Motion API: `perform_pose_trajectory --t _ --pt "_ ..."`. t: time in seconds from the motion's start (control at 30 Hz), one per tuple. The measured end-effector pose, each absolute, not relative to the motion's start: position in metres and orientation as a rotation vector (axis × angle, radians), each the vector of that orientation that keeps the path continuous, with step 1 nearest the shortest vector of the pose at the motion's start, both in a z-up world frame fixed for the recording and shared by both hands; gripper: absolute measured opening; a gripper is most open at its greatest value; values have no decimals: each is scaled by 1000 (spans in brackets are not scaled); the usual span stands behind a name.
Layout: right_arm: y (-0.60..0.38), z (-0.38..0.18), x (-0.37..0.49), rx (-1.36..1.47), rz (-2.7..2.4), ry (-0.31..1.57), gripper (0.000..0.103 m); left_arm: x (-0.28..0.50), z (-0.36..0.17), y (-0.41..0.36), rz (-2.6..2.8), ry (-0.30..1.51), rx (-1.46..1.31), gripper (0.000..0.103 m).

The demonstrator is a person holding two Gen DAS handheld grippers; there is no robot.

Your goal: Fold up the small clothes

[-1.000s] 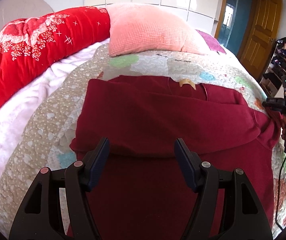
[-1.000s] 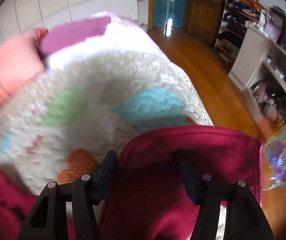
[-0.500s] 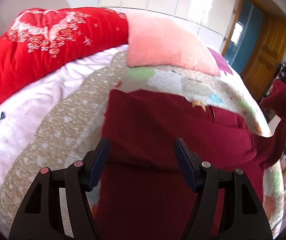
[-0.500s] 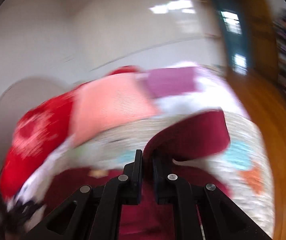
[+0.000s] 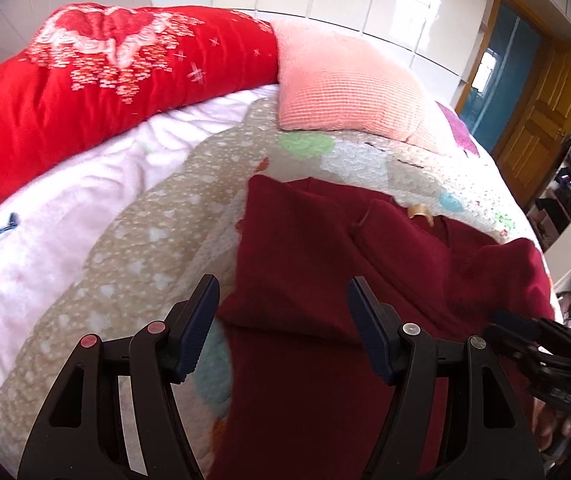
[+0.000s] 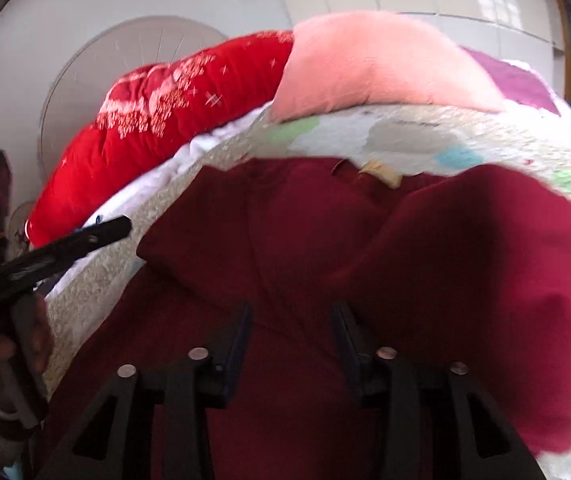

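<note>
The right gripper [image 6: 291, 344] has dropped the maroon sweater's [image 5: 325, 264] right sleeve [image 6: 485, 264] across centre frame; jaws opening, empty. Left gripper [image 5: 283, 326] hovers released.

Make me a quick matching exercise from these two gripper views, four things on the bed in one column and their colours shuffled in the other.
Things:
1. sweater
2. pillow
3. folded quilt
4. neck label

Colours:
A. bright red with white flower pattern
B. tan
C. dark maroon
D. salmon pink

Pairs: 1-C, 2-D, 3-A, 4-B
</note>
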State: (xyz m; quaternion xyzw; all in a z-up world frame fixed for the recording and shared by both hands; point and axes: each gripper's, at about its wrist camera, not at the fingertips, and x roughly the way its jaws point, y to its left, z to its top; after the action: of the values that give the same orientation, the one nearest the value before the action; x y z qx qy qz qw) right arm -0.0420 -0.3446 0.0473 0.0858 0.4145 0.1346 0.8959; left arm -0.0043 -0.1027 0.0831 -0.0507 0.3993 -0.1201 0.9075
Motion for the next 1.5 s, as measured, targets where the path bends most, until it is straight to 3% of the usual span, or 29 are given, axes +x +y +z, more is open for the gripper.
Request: perform_pose_trajectory --t 0.27,0.47,0.53,0.6,0.63,0.7,0.77,0.93,1.07,1.1,1.13,1.17,1.2,1.23,1.43,1.5 --pt "-389 69 -75 279 196 802 46 62 79 -155 -360 868 -112 67" --pt "-412 66 -97 385 198 792 46 119 38 -211 -403 1057 24 67" --pt "-414 65 -101 395 194 787 46 121 34 -217 -381 1040 38 66" --pt "-416 62 -104 404 185 785 46 119 38 -222 -414 1029 31 42" --pt "-417 61 -105 404 182 786 46 119 40 -224 -439 1048 18 19" --pt "-420 61 -109 400 168 790 46 118 51 -223 -427 1026 22 5" --pt "-423 63 -110 407 151 787 46 110 67 -218 -464 984 16 2" --pt "-429 80 -115 415 123 742 46 94 110 -177 -493 888 -84 2" --pt "-426 85 -115 413 114 743 47 106 107 -165 -482 939 -123 5" --pt "-424 85 -115 417 119 743 47 107 104 -167 -471 946 -125 10" --pt "-422 85 -115 423 129 743 47 110 98 -169 -469 957 -121 31" --pt "-421 84 -116 425 131 744 47 113 92 -174 -474 974 -112 60" --pt "-419 84 -117 427 136 744 47 117 84 -180 -476 995 -105 71" --pt "-418 83 -117 427 144 745 47 121 75 -186 -467 1012 -103 73" --pt "-427 81 -123 436 146 737 47 134 35 -217 -468 1124 -62 73" --pt "-433 80 -124 446 133 733 47 127 33 -233 -485 1103 18 48"
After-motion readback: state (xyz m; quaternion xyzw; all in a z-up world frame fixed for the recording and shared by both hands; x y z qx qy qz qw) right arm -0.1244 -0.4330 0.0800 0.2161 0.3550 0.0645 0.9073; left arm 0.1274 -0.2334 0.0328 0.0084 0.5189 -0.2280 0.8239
